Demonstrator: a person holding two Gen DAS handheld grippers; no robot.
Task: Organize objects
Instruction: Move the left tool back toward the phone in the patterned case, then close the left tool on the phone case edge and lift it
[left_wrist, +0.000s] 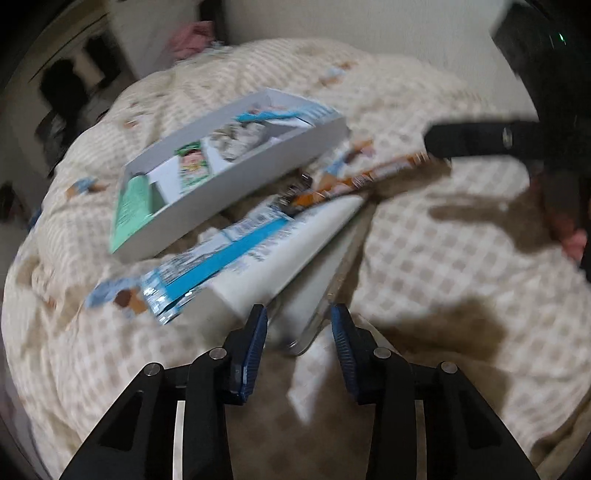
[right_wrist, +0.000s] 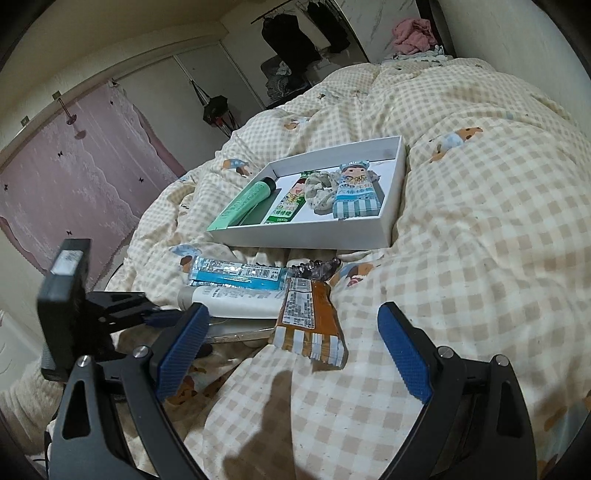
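Left tool half-closed astride white plastic tube, pads not seen pressing; right tool wide, empty, nearer than white cardboard tray on checked quilt; risk: soft bedding sinks, tube slips out.

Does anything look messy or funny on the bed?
Yes. The long mint-green tube sticks out over the low wall of the white cardboard box instead of lying inside. A blue wrapper, white tube and orange striped packet lie piled on the checked quilt.
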